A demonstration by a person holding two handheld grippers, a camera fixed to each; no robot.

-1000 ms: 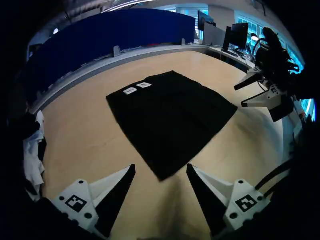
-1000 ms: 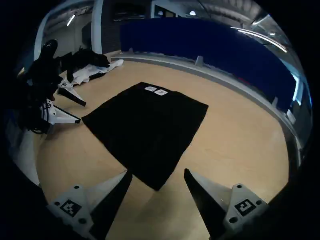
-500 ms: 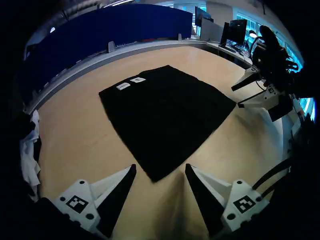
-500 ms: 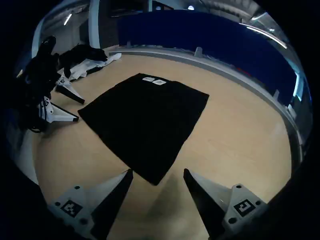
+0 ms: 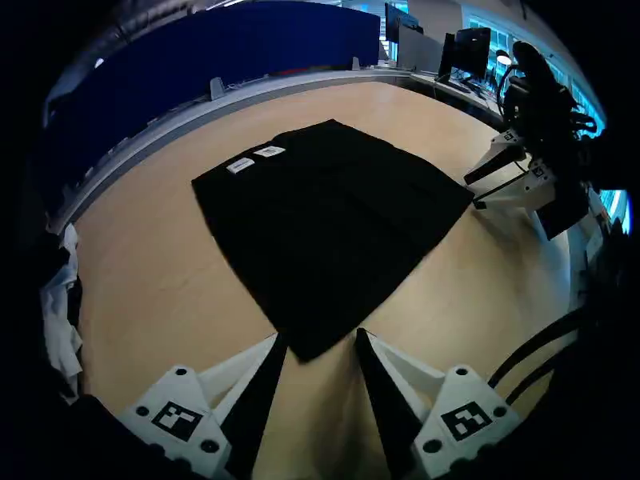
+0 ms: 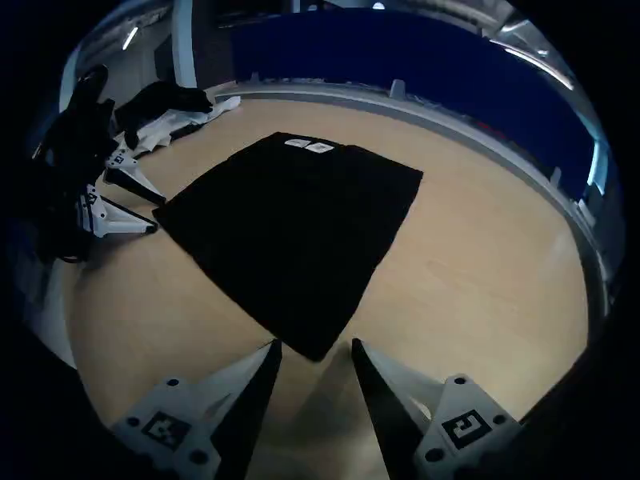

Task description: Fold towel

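A black towel (image 5: 328, 208) lies flat on the wooden table (image 5: 152, 264), with two small white labels (image 5: 254, 158) at its far edge. My left gripper (image 5: 318, 336) is open, its jaws narrowed around the towel's near corner without pressing it. In the right gripper view the same towel (image 6: 296, 216) spreads ahead. My right gripper (image 6: 315, 344) is open, also straddling a near corner. Each view catches the other gripper at the towel's side: the right gripper (image 5: 500, 180), the left gripper (image 6: 132, 204).
A pile of white and dark clothes (image 6: 172, 112) lies at the table's far left in the right gripper view, and the pile of clothes (image 5: 60, 312) sits at the left rim in the left gripper view. A blue partition (image 5: 208, 48) backs the table. Monitors (image 5: 472, 52) stand at the far right.
Both grippers have moved forward and down onto the towel's near corners. Their jaws have narrowed, so each corner now lies between the fingertips.
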